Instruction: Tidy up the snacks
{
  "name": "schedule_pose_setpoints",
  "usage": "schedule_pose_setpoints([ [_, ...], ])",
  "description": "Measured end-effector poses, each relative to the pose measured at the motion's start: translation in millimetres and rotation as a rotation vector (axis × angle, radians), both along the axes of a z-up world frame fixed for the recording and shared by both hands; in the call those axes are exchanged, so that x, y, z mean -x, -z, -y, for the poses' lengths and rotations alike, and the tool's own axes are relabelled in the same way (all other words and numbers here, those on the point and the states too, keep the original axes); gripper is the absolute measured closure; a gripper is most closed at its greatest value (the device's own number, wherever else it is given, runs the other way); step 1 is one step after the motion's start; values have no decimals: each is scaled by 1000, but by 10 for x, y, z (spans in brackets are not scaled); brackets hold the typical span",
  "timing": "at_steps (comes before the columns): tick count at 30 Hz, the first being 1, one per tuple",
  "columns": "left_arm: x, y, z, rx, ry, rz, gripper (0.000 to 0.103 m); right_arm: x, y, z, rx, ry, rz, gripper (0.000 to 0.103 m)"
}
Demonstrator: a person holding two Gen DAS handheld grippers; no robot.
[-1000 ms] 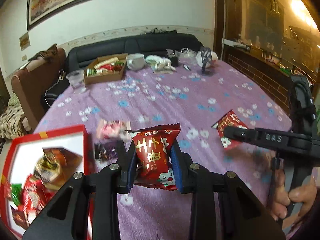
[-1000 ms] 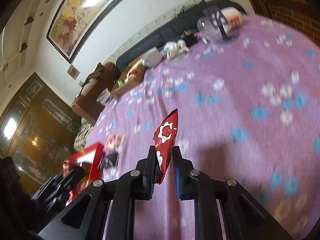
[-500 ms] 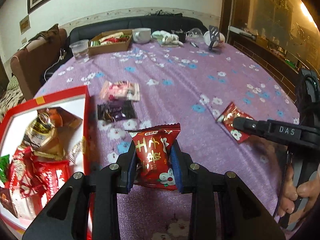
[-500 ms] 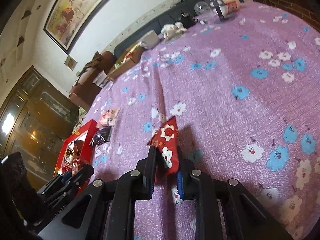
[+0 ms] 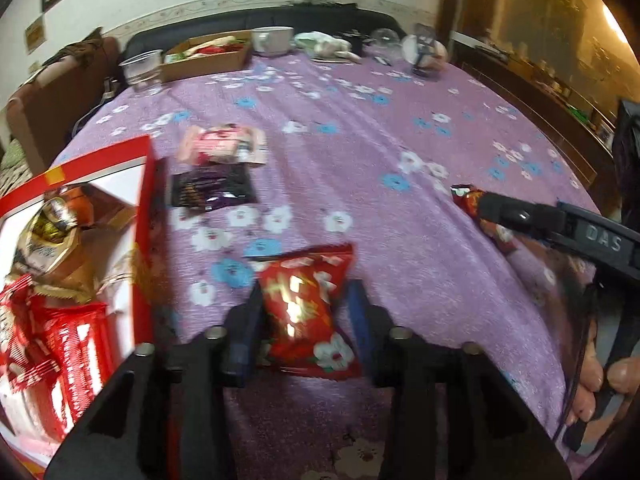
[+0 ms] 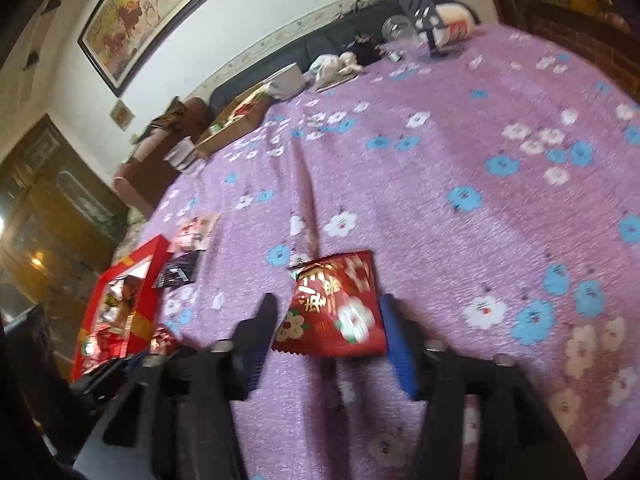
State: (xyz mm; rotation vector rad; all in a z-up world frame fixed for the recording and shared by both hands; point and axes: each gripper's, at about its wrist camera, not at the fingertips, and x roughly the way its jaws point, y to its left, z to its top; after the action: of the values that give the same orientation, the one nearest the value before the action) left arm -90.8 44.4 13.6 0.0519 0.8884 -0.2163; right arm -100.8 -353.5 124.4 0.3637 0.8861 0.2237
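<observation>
Red box (image 5: 146,184) cut off by left edge in left view; snacks inside blurred, can't be told apart. Right packet (image 5: 466,200) mostly hidden behind right gripper's finger. Hand (image 5: 600,380) cropped at right edge. Cardboard box (image 5: 204,60) contents too small to ID. Packet print (image 6: 340,300) smeared.

My left gripper (image 5: 304,312) is opening; the red snack packet (image 5: 306,308) sits between its jaws, a gap showing at the right pad. It lies on the purple flowered tablecloth (image 5: 360,152). To the left stands the red box (image 5: 146,208), holding wrapped snacks. Just beyond its corner lie a dark packet (image 5: 212,190) and a pink packet (image 5: 222,146). At right, my right gripper's finger (image 5: 516,212) overlaps another red packet (image 5: 468,200).
</observation>
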Motion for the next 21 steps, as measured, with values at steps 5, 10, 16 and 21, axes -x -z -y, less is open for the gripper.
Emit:
schedule_pose_setpoints([
  [5, -8, 8, 115, -55, 32, -3, 39, -13, -89, -211, 221, -11, 16, 35],
  [10, -6, 2, 79, -37, 30, -7, 36, -106, -60, -446, 300, -75, 3, 37],
  [16, 3, 1, 87, -29, 52, -11, 30, -173, 7, -306, 204, -57, -33, 57],
  [21, 7, -7, 89, -2, 77, -12, 29, -164, 8, -271, 173, -70, -30, 59],
])
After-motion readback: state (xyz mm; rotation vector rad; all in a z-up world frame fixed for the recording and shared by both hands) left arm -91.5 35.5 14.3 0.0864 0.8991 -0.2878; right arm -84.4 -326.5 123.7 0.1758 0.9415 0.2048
